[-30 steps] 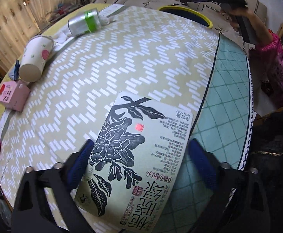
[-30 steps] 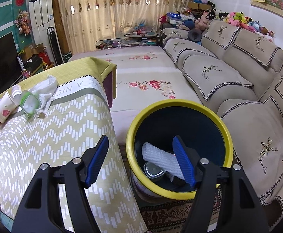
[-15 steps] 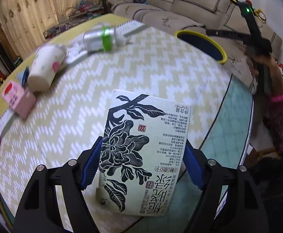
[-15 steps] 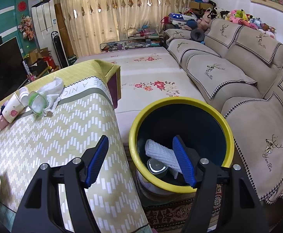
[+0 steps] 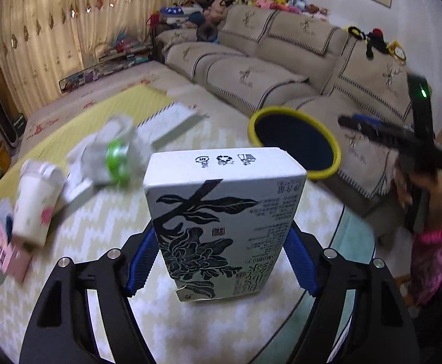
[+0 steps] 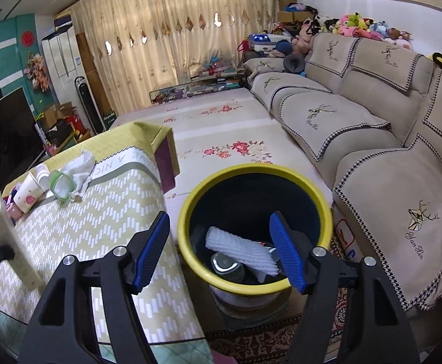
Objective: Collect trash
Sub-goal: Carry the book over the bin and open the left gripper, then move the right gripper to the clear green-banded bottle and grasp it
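1. left wrist view: the left gripper point(image 5: 221, 261) has its jaws pinching a flat white carton point(image 5: 221, 221) printed with a black flower and leaves; both blue pads press on the carton's two narrow sides.
2. same view: the carton is held up clear of the surface point(image 5: 172, 327), which wears a yellow cloth with white zigzag marks, and its top end tilts away from the camera.
3. same view: farther back on the surface lie a white paper cup point(image 5: 37, 203) on its side, a clear bottle with a green band point(image 5: 116, 157) on a white rag, and a pink box point(image 5: 1, 242) at the left edge; all are blurred.
4. same view: a yellow-rimmed bin point(image 5: 293, 139) stands beyond the surface's far edge, beside a beige sofa point(image 5: 275, 69). the right gripper point(image 5: 384, 135) shows dark at the right, above a pink sleeve point(image 5: 433, 248).
5. right wrist view: the right gripper point(image 6: 217, 245) has its jaws spread wide with nothing between them, over the near rim of the bin point(image 6: 327, 212).
6. same view: inside the bin lie a white foam net point(image 6: 239, 248) and a round grey lid or can point(image 6: 225, 264).
7. same view: the carton point(image 6: 5, 236) shows edge-on at the far left, above the surface point(image 6: 105, 212).
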`<state>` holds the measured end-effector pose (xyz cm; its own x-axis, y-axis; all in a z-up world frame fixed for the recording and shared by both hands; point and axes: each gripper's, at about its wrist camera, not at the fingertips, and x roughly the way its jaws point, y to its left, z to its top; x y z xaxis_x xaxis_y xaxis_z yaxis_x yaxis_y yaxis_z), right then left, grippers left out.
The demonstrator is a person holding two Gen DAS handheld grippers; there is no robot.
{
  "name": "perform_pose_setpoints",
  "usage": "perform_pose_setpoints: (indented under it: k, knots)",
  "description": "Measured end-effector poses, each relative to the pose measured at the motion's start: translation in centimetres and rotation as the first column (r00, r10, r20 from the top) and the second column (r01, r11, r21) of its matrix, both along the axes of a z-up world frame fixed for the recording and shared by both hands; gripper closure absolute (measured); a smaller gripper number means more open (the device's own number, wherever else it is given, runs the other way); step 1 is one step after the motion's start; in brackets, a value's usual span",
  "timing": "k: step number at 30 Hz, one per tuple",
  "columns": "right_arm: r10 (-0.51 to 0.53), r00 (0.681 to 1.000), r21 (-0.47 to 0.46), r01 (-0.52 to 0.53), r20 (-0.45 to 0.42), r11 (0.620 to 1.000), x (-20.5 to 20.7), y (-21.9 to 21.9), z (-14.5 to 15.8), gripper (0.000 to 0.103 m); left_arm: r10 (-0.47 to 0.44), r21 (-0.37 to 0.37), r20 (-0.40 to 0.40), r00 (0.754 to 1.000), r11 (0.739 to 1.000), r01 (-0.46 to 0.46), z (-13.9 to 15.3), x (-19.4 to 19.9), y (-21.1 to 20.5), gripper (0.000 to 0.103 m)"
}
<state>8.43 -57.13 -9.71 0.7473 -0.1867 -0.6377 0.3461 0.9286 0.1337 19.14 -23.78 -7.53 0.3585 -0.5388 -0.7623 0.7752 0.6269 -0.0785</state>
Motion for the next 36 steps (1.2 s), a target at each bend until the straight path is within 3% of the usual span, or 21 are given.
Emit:
perform_pose_setpoints:
  k: [5,13,18,23,26,30,36]
  knots:
    - [-0.050,0.999,-0.009,0.051,0.021,0.999,-1.5,-2.1,0.5,0.038,-0.038,-0.029,-0.001,0.999,0.999,0.038,1.2,1.5,-5.1,0.028]
    - [-0.115,0.993,0.009,0.115,0.012,0.993,-3.5,-5.4,-0.3,0.038,-0.156,-0.077,0.012,0.988,0.985,0.156,2.0,2.6,-16.6,0.027]
    - [-0.145,0.989,0.020,0.145,0.002,0.989,-4.3,-6.7,-0.8,0.038,-0.162,-0.086,-0.004,0.987,0.983,0.161,0.5,3.9,-23.5,0.027]
    - [-0.167,0.986,0.026,0.167,-0.003,0.986,-5.1,-7.5,-1.1,0.038,-0.152,-0.080,-0.033,0.988,0.986,0.149,-1.7,4.7,-27.8,0.024]
    - [-0.164,0.986,0.027,0.164,-0.005,0.986,-5.1,-7.3,-1.2,0.038,-0.140,-0.101,-0.038,0.989,0.986,0.135,-1.9,5.0,-28.0,0.013]
    - [-0.143,0.990,0.025,0.143,-0.006,0.989,-4.7,-6.3,-1.1,0.038,-0.114,-0.142,-0.025,0.993,0.984,0.110,-0.4,4.5,-25.4,0.011]
    - [-0.083,0.997,0.018,0.083,-0.001,0.996,-3.4,-3.8,-0.7,0.037,-0.001,-0.221,0.046,0.999,0.975,0.012,3.7,2.0,-14.7,0.009]
